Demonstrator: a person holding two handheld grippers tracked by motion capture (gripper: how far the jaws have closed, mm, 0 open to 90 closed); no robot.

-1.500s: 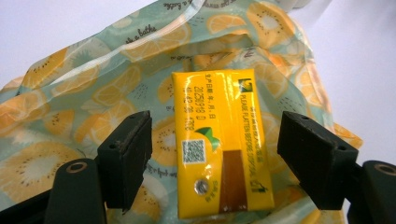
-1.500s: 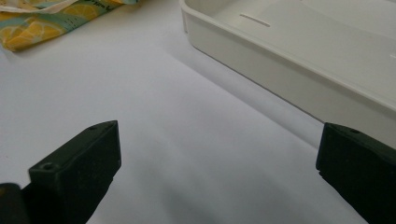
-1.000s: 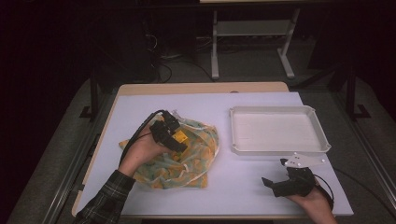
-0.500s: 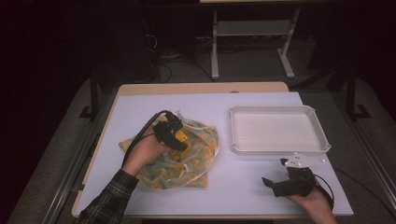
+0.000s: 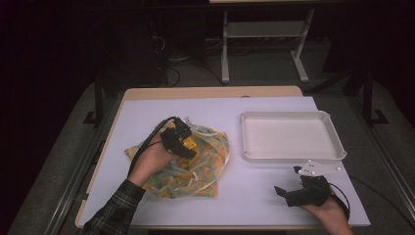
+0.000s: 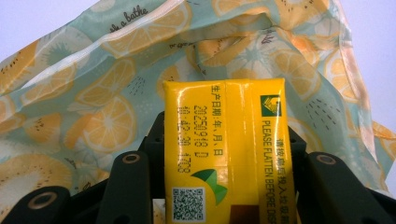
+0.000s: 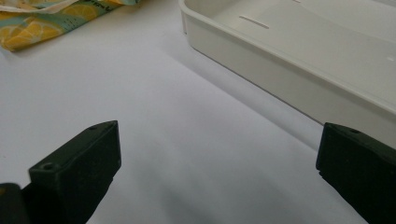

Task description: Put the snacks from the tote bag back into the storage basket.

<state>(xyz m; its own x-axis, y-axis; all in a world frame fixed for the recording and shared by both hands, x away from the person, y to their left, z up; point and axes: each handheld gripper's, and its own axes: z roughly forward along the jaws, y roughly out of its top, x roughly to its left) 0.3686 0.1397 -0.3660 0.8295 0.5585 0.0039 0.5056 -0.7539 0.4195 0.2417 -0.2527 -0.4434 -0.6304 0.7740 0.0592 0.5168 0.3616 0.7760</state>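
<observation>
- The left gripper (image 5: 188, 146) sits over the bag (image 5: 208, 161), which lies on the table's (image 5: 147, 112) left half.
- Its jaws have just been closing; a yellow carton (image 6: 224, 140) stands between them, and in the left gripper view the jaws flank the carton's two sides, seemingly pressed against it.
- The carton (image 5: 190, 144) is above the bag's fruit-print cloth (image 6: 93, 107), with printed text and a QR code facing the camera.
- The right gripper (image 5: 281, 192) rests low at the table's near right edge, jaws spread wide with nothing between them.
- A white tray (image 5: 333, 152) lies just beyond the right gripper, well apart from the bag; its wall (image 7: 261, 60) shows in the right gripper view.
</observation>
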